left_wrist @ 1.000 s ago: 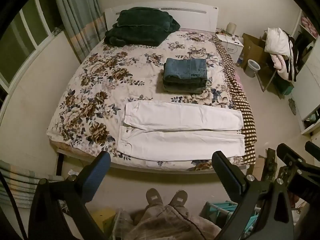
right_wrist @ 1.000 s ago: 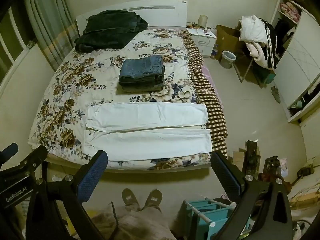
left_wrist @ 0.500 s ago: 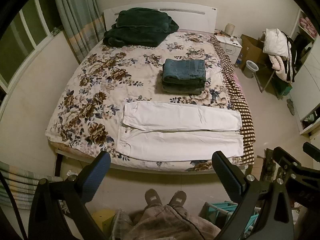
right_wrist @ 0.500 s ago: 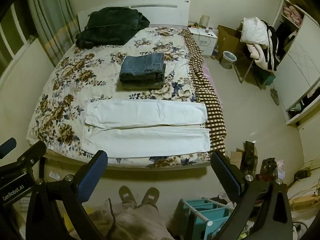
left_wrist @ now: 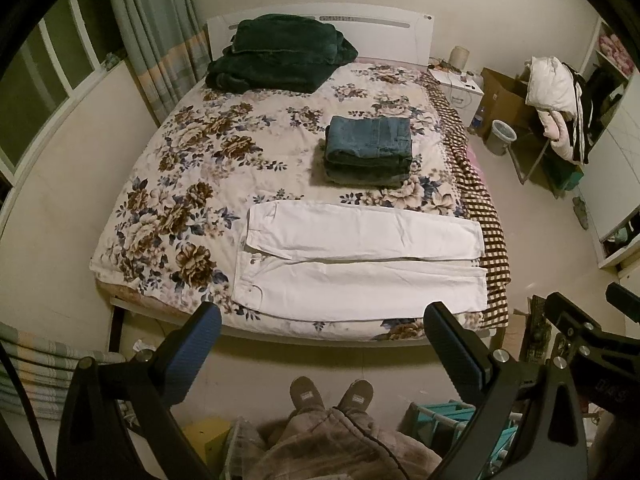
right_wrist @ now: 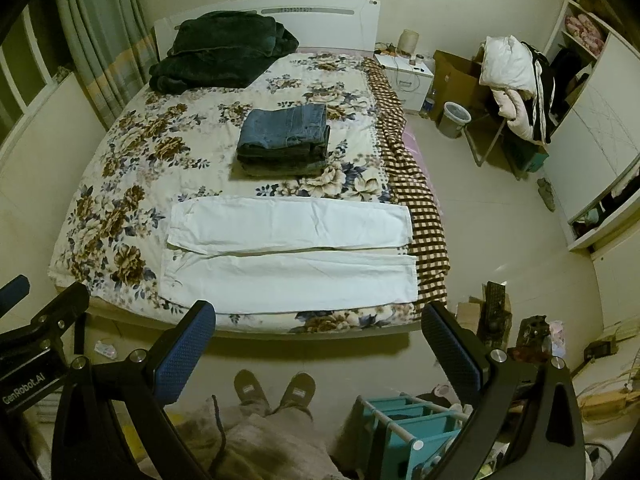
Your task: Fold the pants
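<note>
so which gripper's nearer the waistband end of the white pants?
Left. The left gripper hangs off the bed's foot nearer the waistband of the white pants; the right gripper is further toward the cuffs. Both open, above the floor.

Pants (left_wrist: 360,264) on bed (left_wrist: 168,216), before folded jeans (left_wrist: 368,148)

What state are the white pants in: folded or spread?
Spread: the white pants lie flat on the bed, both legs side by side, full length.
</note>
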`<state>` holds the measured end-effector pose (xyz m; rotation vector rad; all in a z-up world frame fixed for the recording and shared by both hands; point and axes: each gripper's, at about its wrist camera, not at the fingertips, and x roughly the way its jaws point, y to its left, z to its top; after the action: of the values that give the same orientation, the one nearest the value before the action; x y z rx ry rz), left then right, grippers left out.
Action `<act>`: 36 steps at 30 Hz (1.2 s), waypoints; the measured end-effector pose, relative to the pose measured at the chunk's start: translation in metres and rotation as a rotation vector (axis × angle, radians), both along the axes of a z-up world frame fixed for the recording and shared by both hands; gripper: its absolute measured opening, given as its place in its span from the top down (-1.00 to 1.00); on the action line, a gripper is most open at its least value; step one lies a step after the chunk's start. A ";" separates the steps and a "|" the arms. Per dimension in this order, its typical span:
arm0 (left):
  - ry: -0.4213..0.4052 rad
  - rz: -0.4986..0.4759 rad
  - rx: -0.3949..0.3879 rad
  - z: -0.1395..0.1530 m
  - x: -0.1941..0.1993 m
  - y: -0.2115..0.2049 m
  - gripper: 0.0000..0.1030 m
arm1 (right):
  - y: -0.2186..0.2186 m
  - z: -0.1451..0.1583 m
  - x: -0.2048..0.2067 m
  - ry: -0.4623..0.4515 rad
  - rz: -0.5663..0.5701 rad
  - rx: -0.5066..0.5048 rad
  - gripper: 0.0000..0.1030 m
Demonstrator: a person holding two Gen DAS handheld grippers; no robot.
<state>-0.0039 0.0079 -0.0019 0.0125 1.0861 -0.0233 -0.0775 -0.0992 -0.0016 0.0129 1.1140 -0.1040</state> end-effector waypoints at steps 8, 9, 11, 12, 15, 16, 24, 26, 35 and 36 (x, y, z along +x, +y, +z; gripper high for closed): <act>0.002 -0.002 0.002 0.000 0.000 0.000 -0.99 | 0.002 -0.001 0.000 0.002 0.000 -0.002 -1.00; 0.002 0.000 0.002 0.000 0.000 0.000 -0.99 | 0.002 -0.001 0.000 0.001 -0.001 -0.002 -1.00; 0.003 0.000 0.002 0.000 -0.001 0.001 -0.99 | 0.002 -0.001 -0.001 0.001 0.000 -0.003 -1.00; 0.003 -0.002 0.003 -0.001 -0.001 0.001 -0.99 | 0.002 -0.002 -0.001 0.001 0.000 -0.005 -1.00; 0.005 0.000 0.001 -0.001 -0.001 0.004 -0.99 | 0.001 -0.004 -0.004 0.001 -0.001 -0.001 -1.00; 0.005 0.000 0.000 -0.002 -0.001 0.003 -0.99 | 0.001 -0.004 -0.004 0.001 -0.001 -0.004 -1.00; 0.009 0.000 -0.001 -0.003 -0.003 0.006 -0.99 | 0.001 -0.007 -0.006 0.001 -0.001 -0.001 -1.00; 0.006 -0.001 -0.001 -0.004 -0.003 0.004 -0.99 | 0.002 -0.007 -0.005 0.005 -0.003 0.005 -1.00; 0.007 -0.001 -0.001 -0.004 -0.004 0.004 -0.99 | 0.002 -0.011 -0.008 0.003 -0.007 0.005 -1.00; 0.007 -0.002 -0.001 -0.004 -0.005 0.006 -0.99 | 0.002 -0.011 -0.008 0.004 -0.008 0.008 -1.00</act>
<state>-0.0092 0.0140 -0.0064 0.0126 1.0930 -0.0256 -0.0860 -0.0975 -0.0122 0.0243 1.1188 -0.1068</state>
